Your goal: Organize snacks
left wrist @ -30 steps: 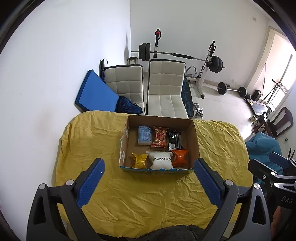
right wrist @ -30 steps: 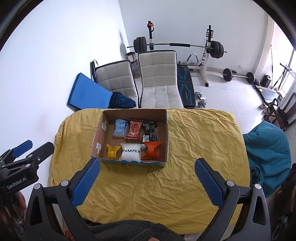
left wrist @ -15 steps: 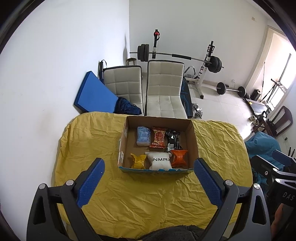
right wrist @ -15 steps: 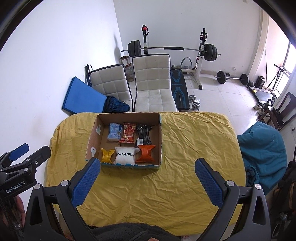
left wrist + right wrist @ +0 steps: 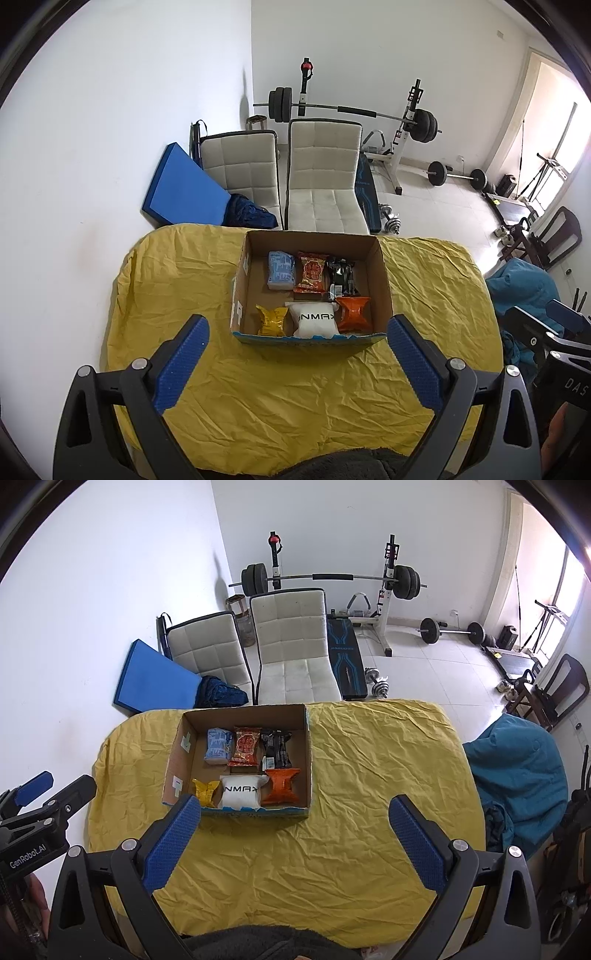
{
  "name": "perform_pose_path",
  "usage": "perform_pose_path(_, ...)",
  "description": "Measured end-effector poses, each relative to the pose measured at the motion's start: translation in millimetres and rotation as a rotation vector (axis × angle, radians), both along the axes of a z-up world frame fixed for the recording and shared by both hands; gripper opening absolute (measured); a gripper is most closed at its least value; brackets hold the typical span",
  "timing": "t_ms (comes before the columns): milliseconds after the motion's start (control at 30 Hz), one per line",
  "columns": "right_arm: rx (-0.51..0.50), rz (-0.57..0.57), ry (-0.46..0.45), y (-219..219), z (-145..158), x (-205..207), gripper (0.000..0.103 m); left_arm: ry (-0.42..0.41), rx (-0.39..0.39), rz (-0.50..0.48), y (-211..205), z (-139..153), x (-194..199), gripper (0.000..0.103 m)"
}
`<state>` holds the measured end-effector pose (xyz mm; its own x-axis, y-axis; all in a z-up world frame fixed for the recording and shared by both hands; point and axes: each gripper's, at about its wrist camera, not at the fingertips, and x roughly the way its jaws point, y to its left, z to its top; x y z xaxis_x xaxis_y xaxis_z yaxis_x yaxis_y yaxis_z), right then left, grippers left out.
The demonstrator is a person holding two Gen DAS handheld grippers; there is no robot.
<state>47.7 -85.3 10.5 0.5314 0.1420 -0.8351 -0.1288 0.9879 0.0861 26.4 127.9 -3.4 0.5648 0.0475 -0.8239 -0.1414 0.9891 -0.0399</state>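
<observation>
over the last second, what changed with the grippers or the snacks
Nothing was taken hold of or let go. The right gripper drifted right, so the box sits further left in its view. Left gripper open and near steady; six snack packs unmoved.

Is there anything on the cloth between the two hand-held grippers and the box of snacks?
Nothing visible. Only bare yellow tablecloth lies between the open left hand-held gripper and the cardboard box, and likewise before the open right hand-held gripper. The box's near wall stands in front of the packets, so a reach would likely come from above.
</observation>
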Motion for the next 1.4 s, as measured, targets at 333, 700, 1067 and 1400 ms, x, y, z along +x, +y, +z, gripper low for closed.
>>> perform_pose_path(333, -0.002, -0.017, -0.015, -5.6, 3.5, -0.8, 0.103, 0.000, -0.002, -0.003, -1.3, -0.8, 0.6, 0.099)
perform_pose_path(700, -0.004, -0.023, -0.016, -5.3, 4.3, 0.7, 0.103, 0.002, -0.002, -0.006, -1.4, -1.6, 2.6, 0.099)
perform_pose_path(1067, -0.004, -0.023, -0.002, -3.6, 3.0, 2.0, 0.103, 0.020, -0.015, -0.016, -1.4, -6.7, 5.1, 0.099)
perform_pose_path(1400, -0.002, -0.023, 0.027, 0.5, -7.2, -0.3, 0.103, 0.025, -0.030, -0.017, 1.7, -14.6, 3.5, 0.099)
